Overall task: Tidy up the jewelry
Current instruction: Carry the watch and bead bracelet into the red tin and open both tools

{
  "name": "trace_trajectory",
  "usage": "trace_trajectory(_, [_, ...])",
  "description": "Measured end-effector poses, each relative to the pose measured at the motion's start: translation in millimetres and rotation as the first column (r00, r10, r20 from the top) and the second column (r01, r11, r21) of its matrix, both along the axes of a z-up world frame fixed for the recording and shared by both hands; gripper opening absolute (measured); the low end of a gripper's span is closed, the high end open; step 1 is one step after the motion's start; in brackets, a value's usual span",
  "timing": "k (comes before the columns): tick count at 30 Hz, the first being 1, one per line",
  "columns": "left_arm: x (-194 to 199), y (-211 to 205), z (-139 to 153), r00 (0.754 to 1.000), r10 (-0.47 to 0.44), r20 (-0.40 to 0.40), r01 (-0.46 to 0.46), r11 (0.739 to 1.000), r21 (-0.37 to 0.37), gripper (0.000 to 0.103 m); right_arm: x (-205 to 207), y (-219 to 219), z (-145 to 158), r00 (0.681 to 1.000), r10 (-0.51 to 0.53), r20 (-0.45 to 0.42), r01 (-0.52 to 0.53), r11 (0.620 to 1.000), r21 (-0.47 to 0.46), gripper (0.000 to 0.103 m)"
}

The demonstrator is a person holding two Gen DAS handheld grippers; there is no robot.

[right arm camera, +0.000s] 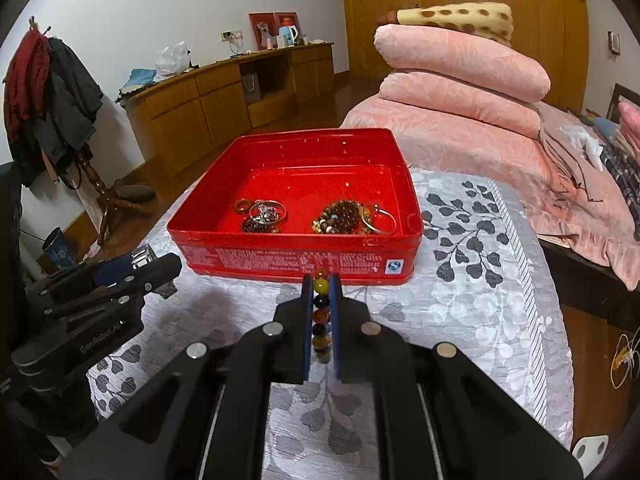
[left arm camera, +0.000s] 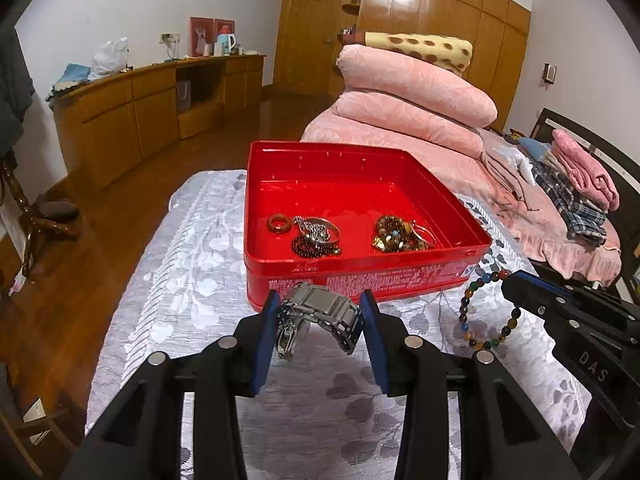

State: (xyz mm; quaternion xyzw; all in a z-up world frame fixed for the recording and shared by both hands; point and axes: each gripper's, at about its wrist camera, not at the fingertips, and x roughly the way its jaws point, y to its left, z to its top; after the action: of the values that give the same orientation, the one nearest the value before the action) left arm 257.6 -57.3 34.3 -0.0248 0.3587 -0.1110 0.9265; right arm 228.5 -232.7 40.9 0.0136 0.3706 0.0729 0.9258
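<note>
Low centre of the left view, my left gripper (left arm camera: 320, 312) clamps the metal watch (left arm camera: 320, 308) across its band, lifted clear of the cloth | right gripper (right arm camera: 321, 304) pinches the bead bracelet (right arm camera: 321, 312), loop hanging free | red tin (right arm camera: 296, 252) mid-frame just ahead, other jewelry inside | both loads poised for dropping in.

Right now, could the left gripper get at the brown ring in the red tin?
Probably not as is: the left gripper is shut on the silver metal watch, though the open red tin leaves the brown ring uncovered.
</note>
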Motion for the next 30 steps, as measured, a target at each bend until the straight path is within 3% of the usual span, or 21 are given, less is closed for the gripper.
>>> trace_trajectory(12, [16.7, -4.3, 24.7, 0.999, 0.006, 0.047, -0.006, 1.0, -0.008, 0.04, 15.6, 6.7, 32.4, 0.998, 0.023, 0.058, -0.022, 1.0, -0.015, 0.007])
trace_trajectory(20, [53.1, -8.7, 40.5, 0.997, 0.029, 0.068, -0.029, 1.0, -0.002, 0.04, 50.5, 6.0, 52.1, 0.997, 0.02, 0.074, -0.019, 1.0, -0.016, 0.007])
trace_trajectory(30, [109.3, -22.5, 20.9, 0.999, 0.042, 0.027, -0.043, 0.999, 0.017, 0.04, 110.8, 1.8, 28.4, 1.0, 0.008, 0.0, -0.008, 1.0, -0.013, 0.007])
